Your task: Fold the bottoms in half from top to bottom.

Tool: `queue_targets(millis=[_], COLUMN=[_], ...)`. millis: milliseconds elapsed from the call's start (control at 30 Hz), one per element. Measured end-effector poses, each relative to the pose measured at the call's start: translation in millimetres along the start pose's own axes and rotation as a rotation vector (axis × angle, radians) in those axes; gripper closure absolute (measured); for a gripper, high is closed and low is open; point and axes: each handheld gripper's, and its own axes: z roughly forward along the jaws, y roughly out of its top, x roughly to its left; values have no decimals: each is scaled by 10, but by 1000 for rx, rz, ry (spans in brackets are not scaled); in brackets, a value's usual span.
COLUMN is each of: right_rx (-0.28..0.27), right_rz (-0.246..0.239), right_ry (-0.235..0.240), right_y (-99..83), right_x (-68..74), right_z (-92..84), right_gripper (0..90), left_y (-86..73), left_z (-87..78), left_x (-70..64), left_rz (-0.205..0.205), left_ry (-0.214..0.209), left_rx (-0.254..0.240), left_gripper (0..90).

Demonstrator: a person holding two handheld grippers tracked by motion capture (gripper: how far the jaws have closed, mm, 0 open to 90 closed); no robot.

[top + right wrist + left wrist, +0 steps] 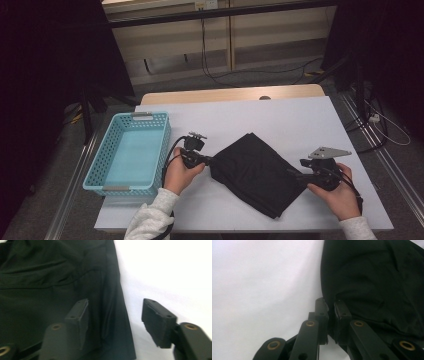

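A folded black cloth (pixel 255 172) lies slantwise on the white table (pixel 300 115). My left gripper (pixel 212 161) is at the cloth's left corner. In the left gripper view the jaws stand together on the edge of the cloth (pixel 372 277), so the left gripper (pixel 331 307) is shut on it. My right gripper (pixel 295 175) points at the cloth's right edge. In the right gripper view its jaws stand wide apart, and the right gripper (pixel 116 312) is open. The hem of the cloth (pixel 50 277) runs between the pads, which do not press on it.
A light blue plastic basket (pixel 95 170) with nothing in it stands at the table's left edge, close to my left hand. Bare white tabletop stretches behind the cloth and to its right. Cables and dark stands sit on the floor beyond the table.
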Motion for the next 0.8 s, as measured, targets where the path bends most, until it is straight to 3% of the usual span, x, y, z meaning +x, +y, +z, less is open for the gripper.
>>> queue_targets(millis=[167, 267, 500, 667, 800], right_rx=[0, 0, -29, -23, -1], right_rz=[3, 17, 71, 72, 44], right_ry=[19, 5, 10, 21, 15], right_y=[-18, -29, -26, -12, -16], right_x=[31, 24, 36, 102, 211], right_z=[30, 37, 49, 129, 199], right_gripper=[281, 246, 216, 220, 230], left_y=[55, 71, 57, 42, 49], left_z=[-41, -81, -71, -52, -65], left_x=[111, 155, 215, 223, 204], left_rz=[-32, -41, -65, -74, -66], left_ry=[35, 58, 79, 80, 82], left_rx=[-6, -10, -8, -10, -20], left_gripper=[833, 832, 829, 829, 829])
